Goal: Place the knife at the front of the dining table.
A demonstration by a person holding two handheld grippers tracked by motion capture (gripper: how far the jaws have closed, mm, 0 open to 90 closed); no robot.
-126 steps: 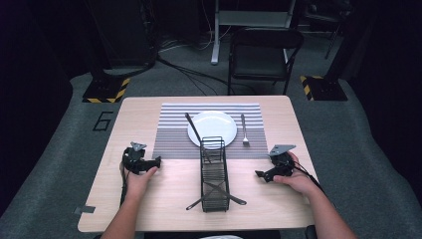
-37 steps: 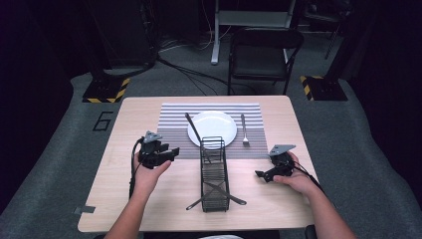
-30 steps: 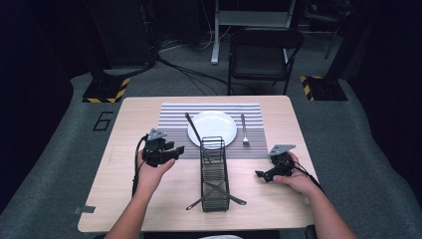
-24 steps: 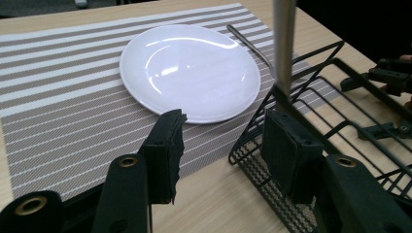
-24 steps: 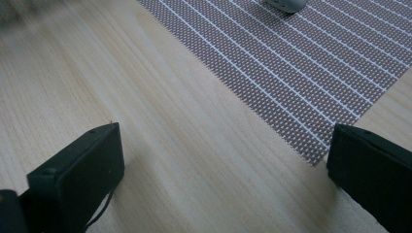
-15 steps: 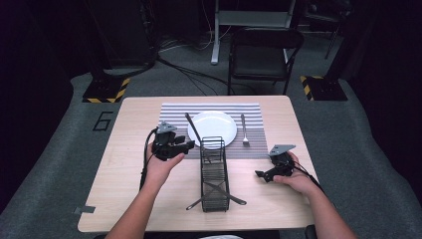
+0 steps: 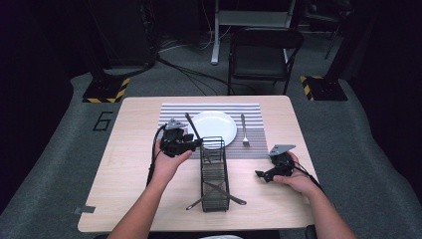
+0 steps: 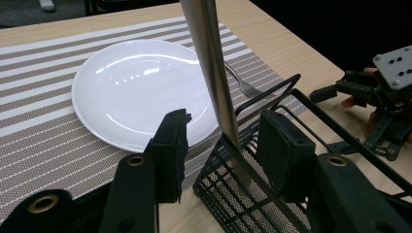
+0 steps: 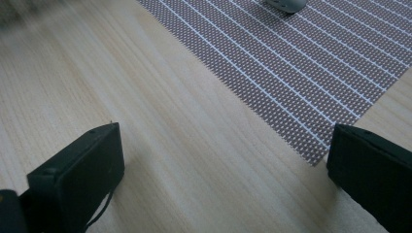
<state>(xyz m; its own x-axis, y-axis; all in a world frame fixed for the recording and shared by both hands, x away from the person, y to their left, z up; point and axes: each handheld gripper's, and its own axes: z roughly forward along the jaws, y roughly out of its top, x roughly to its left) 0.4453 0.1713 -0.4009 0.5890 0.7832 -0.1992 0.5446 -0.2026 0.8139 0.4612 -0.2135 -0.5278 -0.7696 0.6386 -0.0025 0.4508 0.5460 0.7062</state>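
Two grippers: one in each of the person's hands, both over the wooden table (image 7: pixel 124 174).
Left gripper (image 8: pixel 221 141): jaws part open and just then closing; a knife (image 8: pixel 211 73) stood between the pads, with a gap visible on each side, so nothing was clamped.
Knife: upright and slightly tilted, its lower end inside the near end of the wire caddy (image 7: pixel 215 172), its upper end rising past the top of the left gripper view.
Wire caddy: black, directly below and ahead of the left jaws; two crossed utensils (image 7: pixel 216 194) lay at its far end.
White plate (image 8: pixel 141 87): just beyond the left jaws, on the striped placemat (image 8: pixel 39 126).
Fork (image 7: pixel 244 130): on the placemat, beyond the plate.
Right gripper (image 9: pixel 226 160): jaws wide apart, nothing between them; bare tabletop and a placemat corner lay beneath.
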